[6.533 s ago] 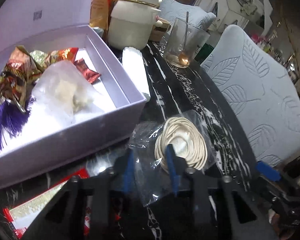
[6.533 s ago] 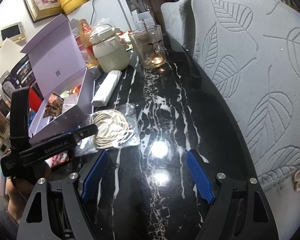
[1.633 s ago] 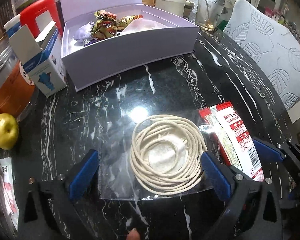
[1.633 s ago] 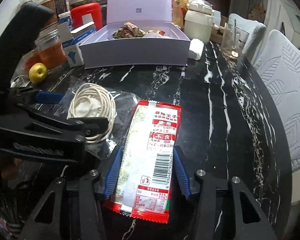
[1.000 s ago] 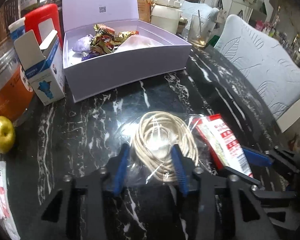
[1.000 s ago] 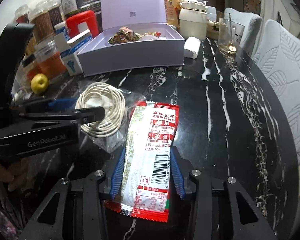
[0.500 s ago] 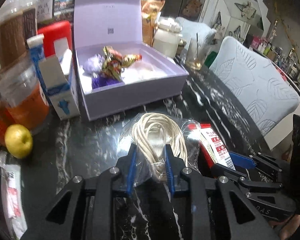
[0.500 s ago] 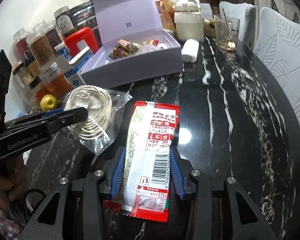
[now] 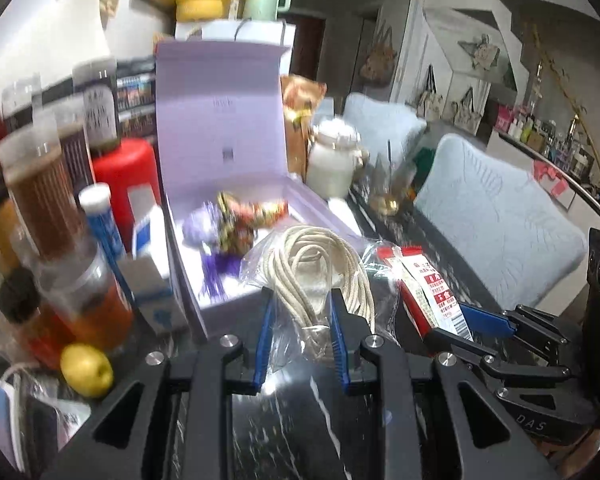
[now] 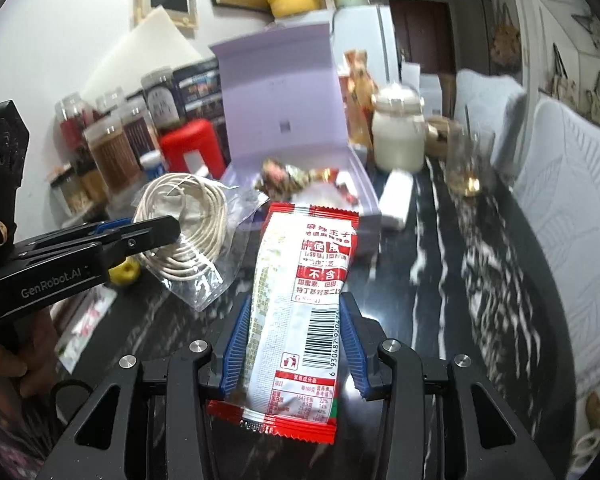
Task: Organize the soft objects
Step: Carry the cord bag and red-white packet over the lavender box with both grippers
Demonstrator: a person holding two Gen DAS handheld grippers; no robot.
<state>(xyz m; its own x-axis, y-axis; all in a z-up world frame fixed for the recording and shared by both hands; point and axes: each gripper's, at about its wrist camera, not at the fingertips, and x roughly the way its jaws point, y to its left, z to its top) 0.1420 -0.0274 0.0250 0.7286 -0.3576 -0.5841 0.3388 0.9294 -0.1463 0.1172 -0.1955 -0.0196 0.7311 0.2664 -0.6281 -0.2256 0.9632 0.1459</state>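
My left gripper [image 9: 300, 332] is shut on a clear bag of coiled cream rope [image 9: 320, 268] and holds it lifted above the black marble table [image 9: 292, 420]. The bag also shows in the right wrist view [image 10: 180, 224]. My right gripper [image 10: 296, 344] is shut on a red and white snack packet [image 10: 300, 300], also lifted; the packet shows in the left wrist view [image 9: 428, 288]. An open lilac box [image 9: 188, 264] with wrapped candies [image 9: 240, 216] and a purple tassel stands just ahead of both grippers; it also shows in the right wrist view [image 10: 364, 196].
Jars [image 9: 48, 204], a red canister [image 9: 128, 176], a blue-white carton [image 9: 152, 280] and a yellow apple [image 9: 86, 368] crowd the left. A white ceramic jar [image 10: 398, 136], a glass with a spoon [image 10: 468, 164] and a white packet [image 10: 396, 200] stand right of the box. Grey chairs [image 10: 572, 216] line the right edge.
Both grippers have risen off the table and tilted up, carrying the rope bag and the snack packet closer to the lilac box.
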